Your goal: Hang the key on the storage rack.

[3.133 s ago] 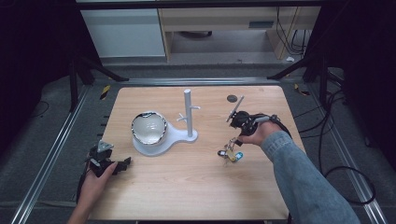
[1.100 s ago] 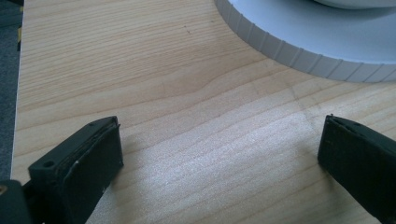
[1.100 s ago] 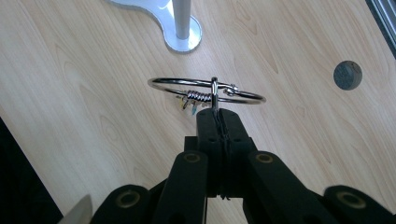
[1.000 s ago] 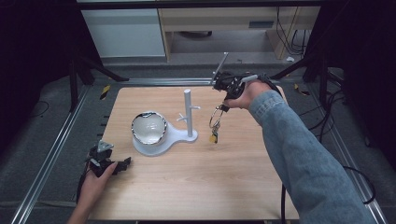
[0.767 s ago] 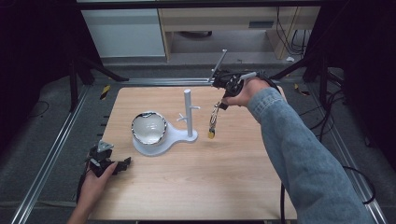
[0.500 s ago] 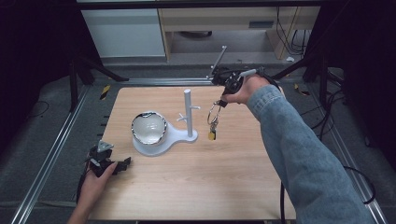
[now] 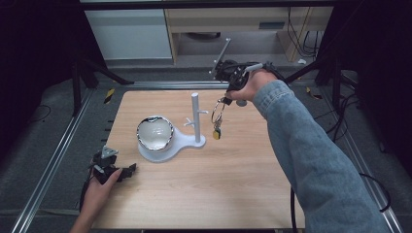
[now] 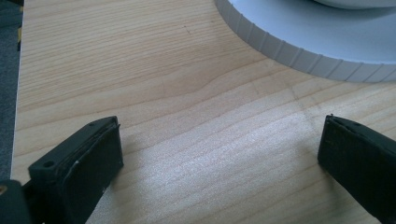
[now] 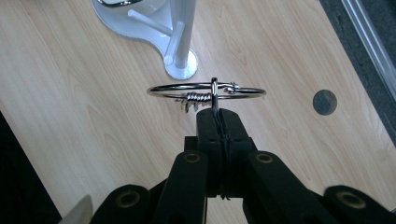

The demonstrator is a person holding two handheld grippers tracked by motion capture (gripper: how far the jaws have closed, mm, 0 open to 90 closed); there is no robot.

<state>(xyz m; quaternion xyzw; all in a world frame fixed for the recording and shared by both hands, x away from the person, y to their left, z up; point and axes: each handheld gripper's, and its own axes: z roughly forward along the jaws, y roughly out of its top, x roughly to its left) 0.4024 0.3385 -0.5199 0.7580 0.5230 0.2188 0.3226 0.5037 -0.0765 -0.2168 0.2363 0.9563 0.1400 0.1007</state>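
1. Dark floor and metal rails framed the wooden surface (image 7: pixel 233 179), where a white stand (image 7: pixel 196 118) with short pegs rose beside a shiny bowl (image 7: pixel 155 133) on the same base.
2. My right gripper (image 9: pixel 218 114) was clamped shut on a key ring (image 9: pixel 205 90), which hung in the air just beside the stand's post, with a small tag (image 7: pixel 216 133) dangling below it.
3. I judged the grip thin: the jaws pinched only a sliver of wire, so a jerk could have let the ring twist or slip out and drop.
4. The ring lay edge-on to me, and the pegs were short. Coming in at a wrong angle, I might have knocked a peg or missed it.
5. The swinging tag could have caught on the post or a lower peg and dragged the ring askew.
6. Pushing hard might have shifted the stand or rattled the bowl.
7. My left gripper (image 7: pixel 112 170) rested open and empty near the surface's corner, well apart, too far to steady the base.
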